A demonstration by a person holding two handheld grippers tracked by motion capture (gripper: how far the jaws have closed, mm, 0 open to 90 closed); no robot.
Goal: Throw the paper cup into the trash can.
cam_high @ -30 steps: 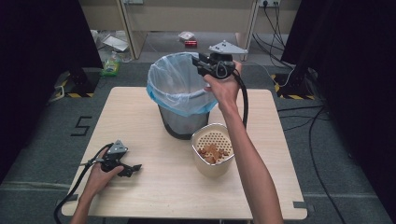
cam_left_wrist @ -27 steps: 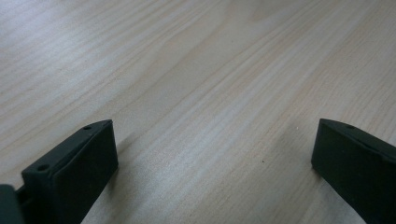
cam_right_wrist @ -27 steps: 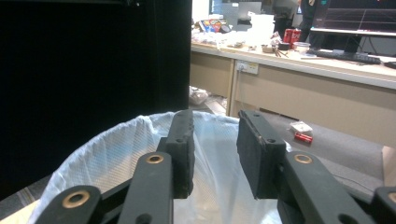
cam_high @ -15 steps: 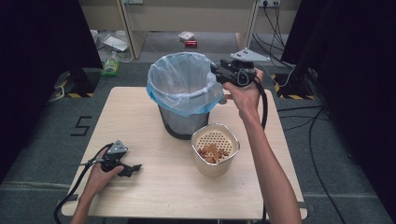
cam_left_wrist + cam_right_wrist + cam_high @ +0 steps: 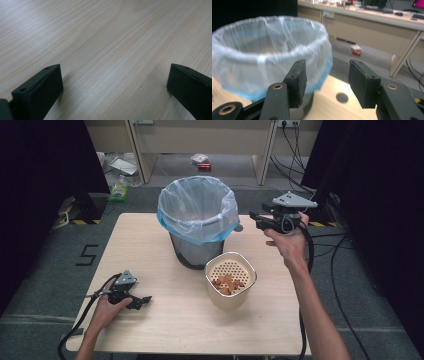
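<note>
Beside the bin's [image 5: 198,220] right rim, the right gripper [image 5: 256,217] hangs above the table [image 5: 150,245], held level and pointing at the blue-edged bag [image 5: 262,47] that lines the bin. Its jaws have just been opening; the right gripper view has them about half apart with nothing between the 2 pads, only the bag's rim and a hole in the tabletop [image 5: 342,97] beyond them. Nearer the person, just in front of the bin, stands a cream cup [image 5: 230,280] with a perforated insert and brown scraps [image 5: 227,284] lying in it. At the table's near left corner the left gripper [image 5: 142,300] rests on the wood, jaws spread wide and empty over bare grain [image 5: 112,50].
</note>
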